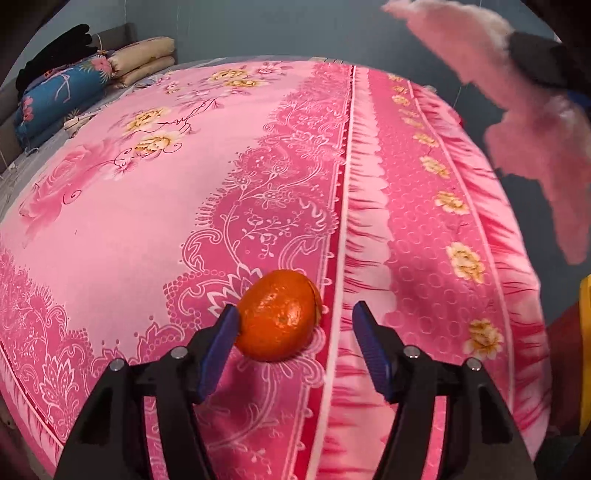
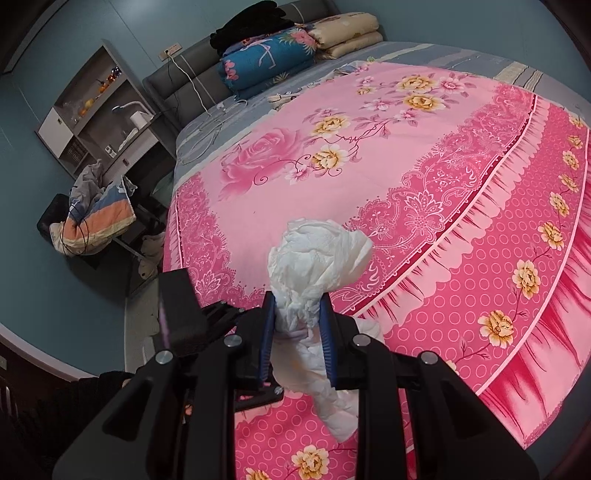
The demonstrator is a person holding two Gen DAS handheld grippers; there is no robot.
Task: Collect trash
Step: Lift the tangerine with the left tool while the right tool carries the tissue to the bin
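Broadly, bed: a wide bed [image 2: 192, 122] with a grey padded headboard fills both views.
Bedspread: a pink floral bedspread [image 1: 207, 192] covers most of the bed, darker pink toward its border.
Bedding stack: a folded blue floral quilt [image 2: 266, 62], beige pillows [image 2: 347, 33] and a black garment [image 2: 255, 22] are piled by the headboard.
Shelf unit: a grey shelf unit [image 2: 88, 110] stands beside the bed, with a heap of clothes [image 2: 92, 214] below it.
Right tool: the right tool [image 2: 297, 315] has its blue pads pressed into a crumpled white tissue wad [image 2: 317, 254], held above the bedspread near the bed's edge.
Left tool: the left tool [image 1: 291, 325] has its fingers spread wide; its left pad touches the orange peel, its right pad stands apart.
Orange peel: a rounded orange peel [image 1: 279, 315] lies on the bedspread's dark pink border, between the left tool's fingers.
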